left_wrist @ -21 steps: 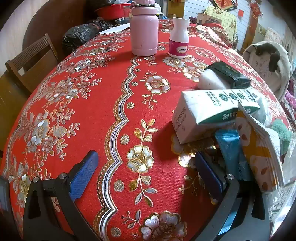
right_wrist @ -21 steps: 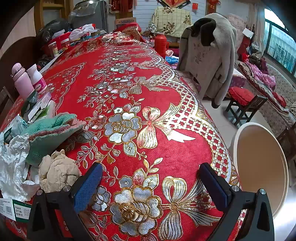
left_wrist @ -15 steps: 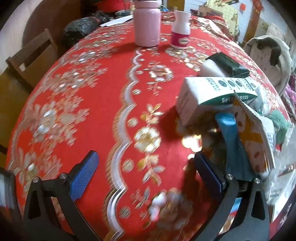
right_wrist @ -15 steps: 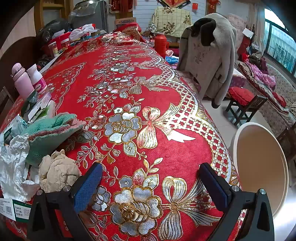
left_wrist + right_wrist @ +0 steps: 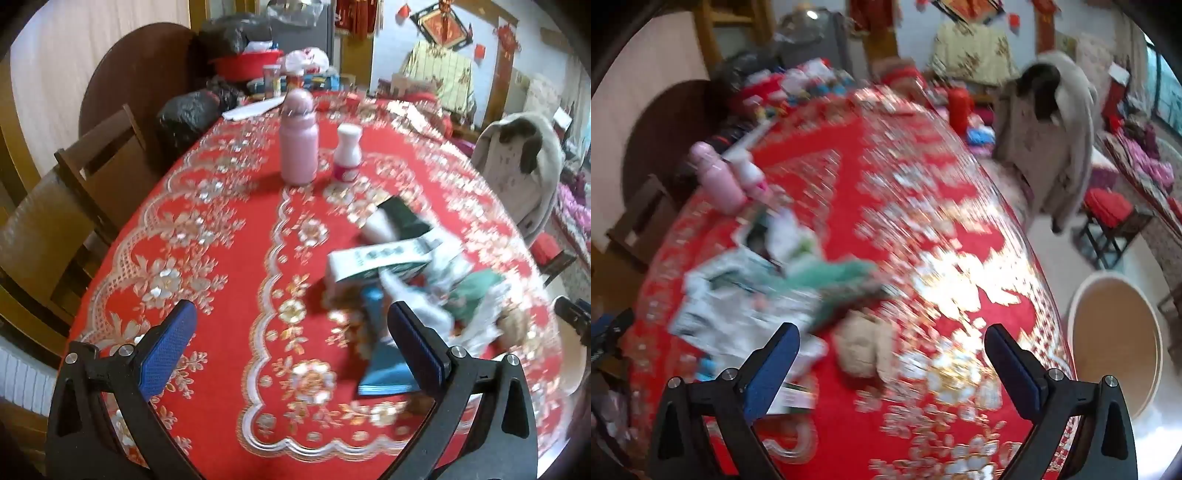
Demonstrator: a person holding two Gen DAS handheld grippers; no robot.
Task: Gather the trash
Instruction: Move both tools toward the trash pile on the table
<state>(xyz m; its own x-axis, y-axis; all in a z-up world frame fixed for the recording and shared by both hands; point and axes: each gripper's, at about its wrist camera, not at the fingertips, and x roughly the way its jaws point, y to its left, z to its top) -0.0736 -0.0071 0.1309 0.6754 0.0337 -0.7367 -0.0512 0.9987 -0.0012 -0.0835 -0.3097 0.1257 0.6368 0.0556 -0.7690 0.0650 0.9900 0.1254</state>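
Blurred trash pile [image 5: 417, 280] on red tablecloth: cartons, blue wrapper [image 5: 384, 365], crumpled paper [image 5: 862, 349]

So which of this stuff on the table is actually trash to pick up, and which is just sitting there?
Likely trash:
- crumpled tan paper wad
- white and green carton
- blue wrapper
- crumpled white paper

Probably just lying about:
- pink flask
- white bottle
- green cloth
- coat on a chair

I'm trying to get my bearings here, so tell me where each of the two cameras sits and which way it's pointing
Left wrist: on the left gripper, angled down over the red tablecloth toward the trash pile; open blue-padded fingers show.
Right wrist: on the right gripper, angled down toward the crumpled beige paper; open fingers show.
Shared: pink bottle, trash pile.
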